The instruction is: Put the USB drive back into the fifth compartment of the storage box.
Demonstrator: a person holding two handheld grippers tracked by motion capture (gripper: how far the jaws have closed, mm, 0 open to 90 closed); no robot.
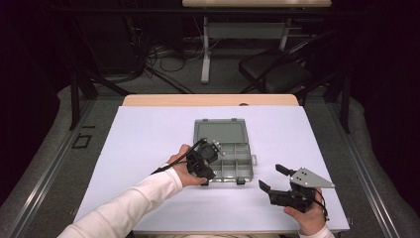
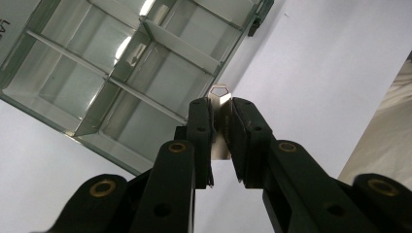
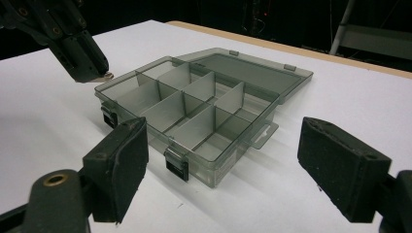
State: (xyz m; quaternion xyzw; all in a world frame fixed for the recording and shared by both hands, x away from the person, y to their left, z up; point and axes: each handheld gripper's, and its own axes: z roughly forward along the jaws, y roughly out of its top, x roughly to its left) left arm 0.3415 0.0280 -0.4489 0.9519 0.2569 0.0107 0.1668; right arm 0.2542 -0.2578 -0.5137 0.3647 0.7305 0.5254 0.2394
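Nearest the person, at about 5 o'clock on the white tabletop (image 1: 148,148), the right gripper (image 1: 271,178) rests low in the right hand (image 1: 309,215) with its jaws spread wide and nothing between them. In the right gripper view the two black pads frame the organizer box (image 3: 194,116) from its latch side. That looks like a waiting pose: parked clear of the work, yet aimed at the box so it can steady it if needed.

Further in, near the middle of the tabletop, the left gripper (image 1: 210,148) hangs above the box's near-left corner, tipped downward. Its jaws are drawn close together and pinch a small flat metal piece (image 2: 219,104), silvery, with a pointed head and a hole through it; what kind of part it is I cannot tell. The piece stands upright between the pads with its head poking out past the tips, probably so that the free end can be lowered into a compartment first. In the left gripper view it sits over bare tabletop just beside the box's edge, not yet over a cell.

The clear grey organizer box (image 1: 230,158) sits with its compartments facing up and, as far as can be seen, empty. Its lid (image 1: 220,131) lies folded flat back toward 12 o'clock, which leaves every cell open from above and keeps the hinge side away from both grippers.
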